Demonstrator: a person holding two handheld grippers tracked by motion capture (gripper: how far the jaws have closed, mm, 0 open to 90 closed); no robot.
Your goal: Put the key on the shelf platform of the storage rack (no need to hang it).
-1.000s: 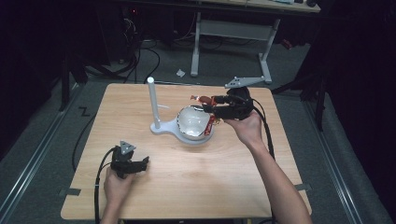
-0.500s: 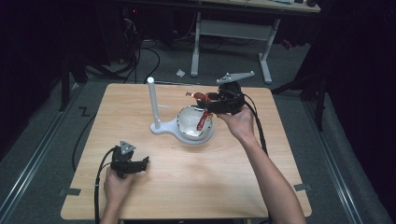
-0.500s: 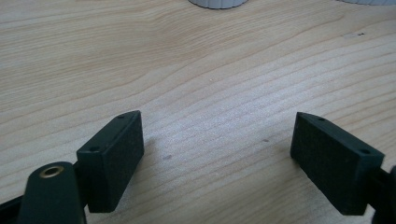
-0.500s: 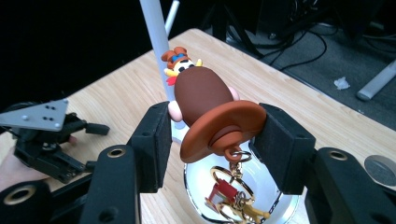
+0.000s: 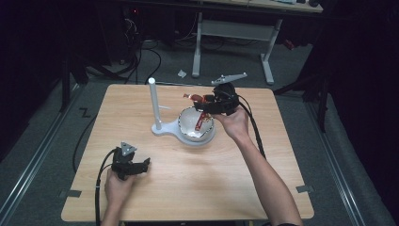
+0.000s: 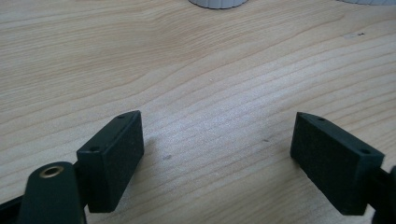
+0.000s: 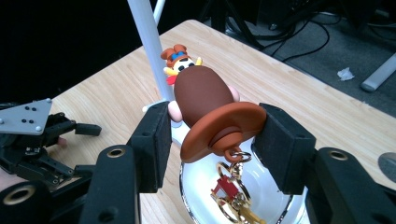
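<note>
Nearest me, my left gripper (image 5: 143, 163) rests low on the pale wooden table (image 5: 235, 188), its jaws spread wide over bare wood. Farther off, my right gripper (image 7: 212, 133) pinches a brown cartoon figure keychain with a wide orange-brown hat (image 7: 205, 100), held above the shiny round metal bowl (image 5: 188, 123); its gold ring and red charm (image 7: 229, 191) dangle toward the bowl. Beyond stands the white upright post (image 5: 154, 101), whose white base (image 5: 164, 130) carries the bowl.

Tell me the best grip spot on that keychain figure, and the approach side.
Pinch the flat brown hat brim of the keychain figure across its width, coming in from the ring end, as the right gripper does now. The brim looks wide and flat-edged, giving the jaws opposing faces, while the rounded body would likely slip. Ring and keys hang free below.
</note>
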